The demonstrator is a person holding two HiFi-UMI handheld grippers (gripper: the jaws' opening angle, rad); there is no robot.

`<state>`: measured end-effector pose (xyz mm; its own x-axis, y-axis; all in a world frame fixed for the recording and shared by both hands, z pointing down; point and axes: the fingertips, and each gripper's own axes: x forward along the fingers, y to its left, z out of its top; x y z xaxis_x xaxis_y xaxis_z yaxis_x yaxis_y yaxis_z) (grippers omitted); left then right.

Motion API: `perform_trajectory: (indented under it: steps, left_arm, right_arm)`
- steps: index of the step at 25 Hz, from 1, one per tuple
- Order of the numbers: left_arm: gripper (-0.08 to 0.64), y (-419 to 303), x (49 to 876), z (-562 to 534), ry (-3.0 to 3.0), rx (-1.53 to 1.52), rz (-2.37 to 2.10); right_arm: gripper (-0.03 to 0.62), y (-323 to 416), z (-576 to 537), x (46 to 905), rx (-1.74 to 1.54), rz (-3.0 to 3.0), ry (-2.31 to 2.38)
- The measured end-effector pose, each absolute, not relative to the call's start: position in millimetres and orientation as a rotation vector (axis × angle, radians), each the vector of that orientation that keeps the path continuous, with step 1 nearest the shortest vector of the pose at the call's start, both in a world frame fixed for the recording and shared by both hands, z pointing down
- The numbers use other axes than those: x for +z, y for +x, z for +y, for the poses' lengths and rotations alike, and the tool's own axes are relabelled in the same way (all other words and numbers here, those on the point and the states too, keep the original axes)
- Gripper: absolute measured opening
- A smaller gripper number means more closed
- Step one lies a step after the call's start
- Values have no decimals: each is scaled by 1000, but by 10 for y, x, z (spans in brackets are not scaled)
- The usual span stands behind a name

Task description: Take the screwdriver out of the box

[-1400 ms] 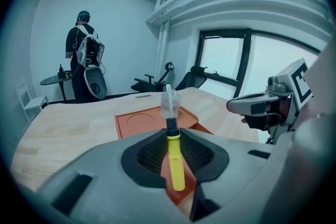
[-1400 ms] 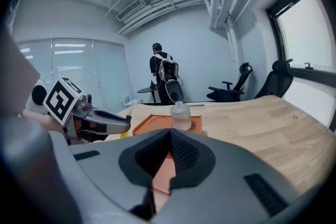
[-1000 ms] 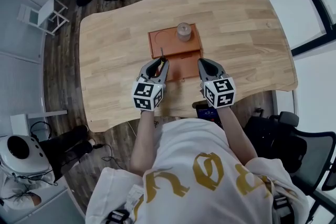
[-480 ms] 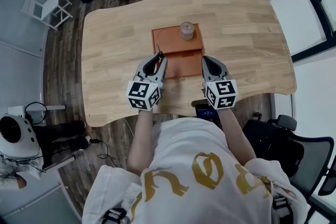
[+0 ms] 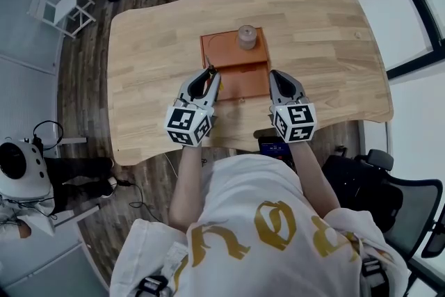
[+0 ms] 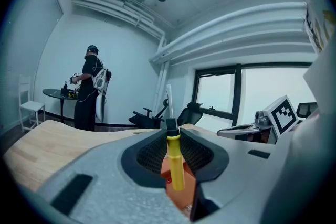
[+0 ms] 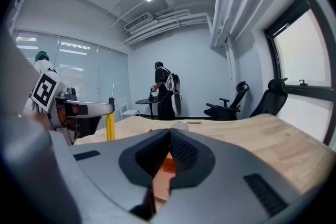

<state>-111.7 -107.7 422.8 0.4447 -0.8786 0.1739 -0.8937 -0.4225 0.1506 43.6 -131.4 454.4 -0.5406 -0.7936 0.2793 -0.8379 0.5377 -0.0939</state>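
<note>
At the near edge of a pale wooden table point(image 5: 327, 31), a person in a white shirt point(image 5: 243, 212) holds a gripper in each hand just in front of the body, both pointing away across the tabletop. The left gripper point(image 5: 207, 77) has its jaws clamped on the yellow handle of a screwdriver point(image 6: 175, 162), which stands upright between them with its slim shaft pointing up. From the head view it sits at the left edge of the orange box point(image 5: 240, 76), raised off the box floor rather than lying in it. The right gripper point(image 5: 277, 78) hovers at the box's right edge with its jaws pressed together and nothing between them. Just beyond, at the back of the open box, stands a small pale cylinder point(image 5: 246, 36), apart from both tools. Farther off, past the table's far edge, another person point(image 7: 166, 93) stands at a small round table near some office chairs point(image 7: 231, 102). The removal step appears all but complete: the tool is gripped and seemingly free of the box. The next move probably calls for carrying it sideways clear of the box wall, keeping the grip firm so the handle does not slip, then setting it on bare wood.
</note>
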Motion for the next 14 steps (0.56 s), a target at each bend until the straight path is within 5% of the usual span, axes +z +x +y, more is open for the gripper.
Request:
perform_trajectory:
  steps: [14]
  left_arm:
    - [78, -1050, 4181, -1181, 2508, 91, -1518]
  right_arm:
    - [11, 481, -1397, 4562, 306, -2562, 1416]
